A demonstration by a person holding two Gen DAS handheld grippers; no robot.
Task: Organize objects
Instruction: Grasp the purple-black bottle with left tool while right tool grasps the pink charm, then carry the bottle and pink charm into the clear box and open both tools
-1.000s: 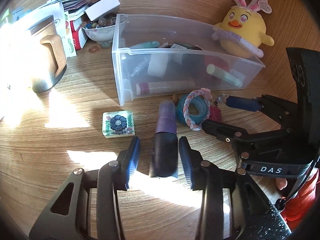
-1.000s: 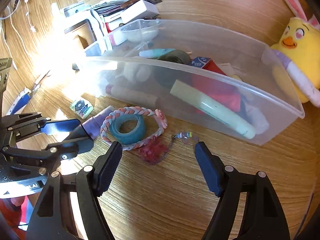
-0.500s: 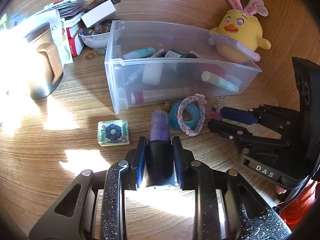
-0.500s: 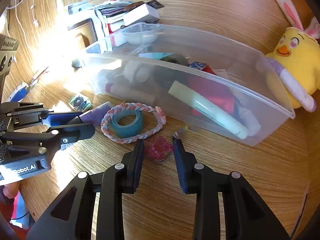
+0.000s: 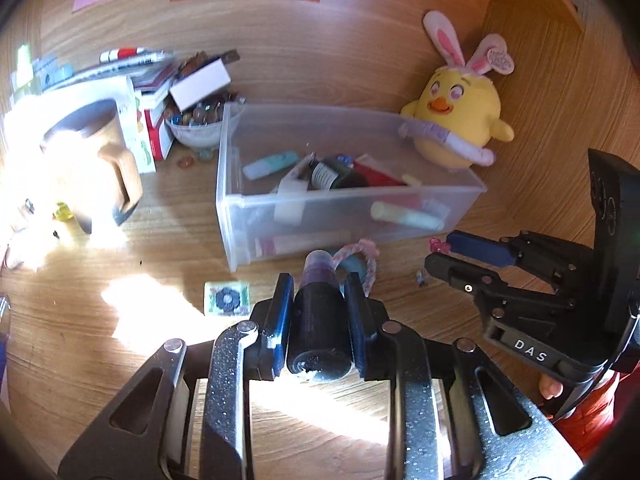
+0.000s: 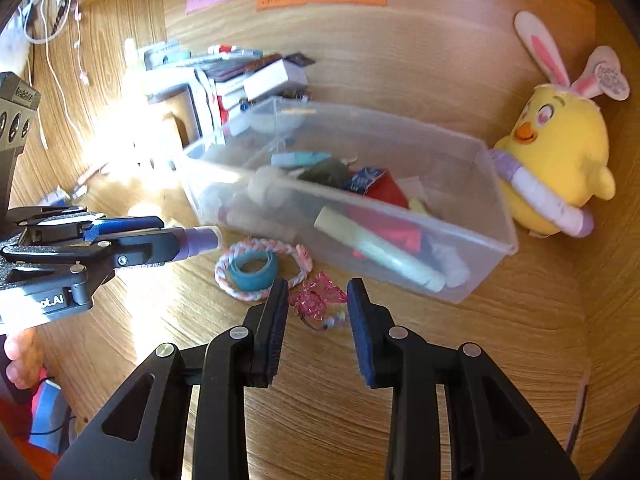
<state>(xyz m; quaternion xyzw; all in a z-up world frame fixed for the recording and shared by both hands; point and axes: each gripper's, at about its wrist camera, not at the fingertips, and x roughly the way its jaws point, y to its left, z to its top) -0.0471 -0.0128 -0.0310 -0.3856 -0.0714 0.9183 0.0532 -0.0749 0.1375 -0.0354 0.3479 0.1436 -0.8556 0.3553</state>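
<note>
Wood-grain counter [image 5: 80, 340] runs under everything, sunlight washing out its left side around a brown-handled mug [image 5: 100, 168]; beside that sits a bowl of marbles [image 5: 196, 120]; your left tongs [image 5: 318, 304] are clenched on a purple-capped tube [image 5: 318, 312], held clear of the counter and pointing toward the clear plastic bin [image 5: 240, 200]; a small flower tile [image 5: 227, 298] lies just left of those tongs; a braided bracelet [image 6: 256, 246] rings a teal tape roll [image 6: 253, 270] in front of the bin; your right tongs [image 6: 318, 306] sit partly closed around a pink charm [image 6: 318, 298], pads not visibly touching it; a yellow chick plush [image 6: 560, 152] stands at the bin's right end.
</note>
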